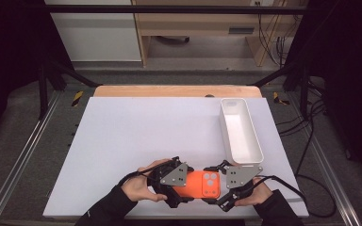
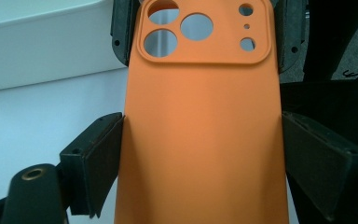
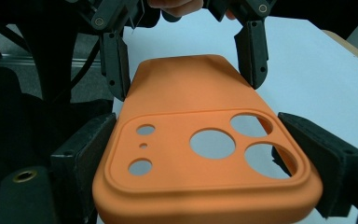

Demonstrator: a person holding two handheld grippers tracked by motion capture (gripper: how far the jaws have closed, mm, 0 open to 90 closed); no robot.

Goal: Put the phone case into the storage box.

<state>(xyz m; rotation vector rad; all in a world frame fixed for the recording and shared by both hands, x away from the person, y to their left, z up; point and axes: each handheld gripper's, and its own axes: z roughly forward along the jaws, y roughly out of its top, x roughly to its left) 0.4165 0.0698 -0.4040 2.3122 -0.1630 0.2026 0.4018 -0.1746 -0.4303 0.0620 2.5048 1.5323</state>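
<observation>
**Orange phone case held between both grippers**

We start with the white table (image 1: 136,136), which spreads before us, and the white bin (image 1: 241,133) that stands on its right side, its inside bare. Near the front edge we hold the orange phone case (image 1: 198,184) level between our hands, just short of the bin's near end.

Our left gripper (image 2: 200,154) clamps the plain end of the case, its pads pressed against both long edges. Our right gripper (image 3: 205,161) takes the camera end, its jaws drawn in until the pads pinch the case by its sides at the raised lens frame.

We judge the pick-up done: both ends are gripped and the case is in our hands. What seems left is carrying it to the bin, or working it between the grippers; the pictures do not settle which.

We read no brand, label or writing on the case, the bin or the grippers.
</observation>
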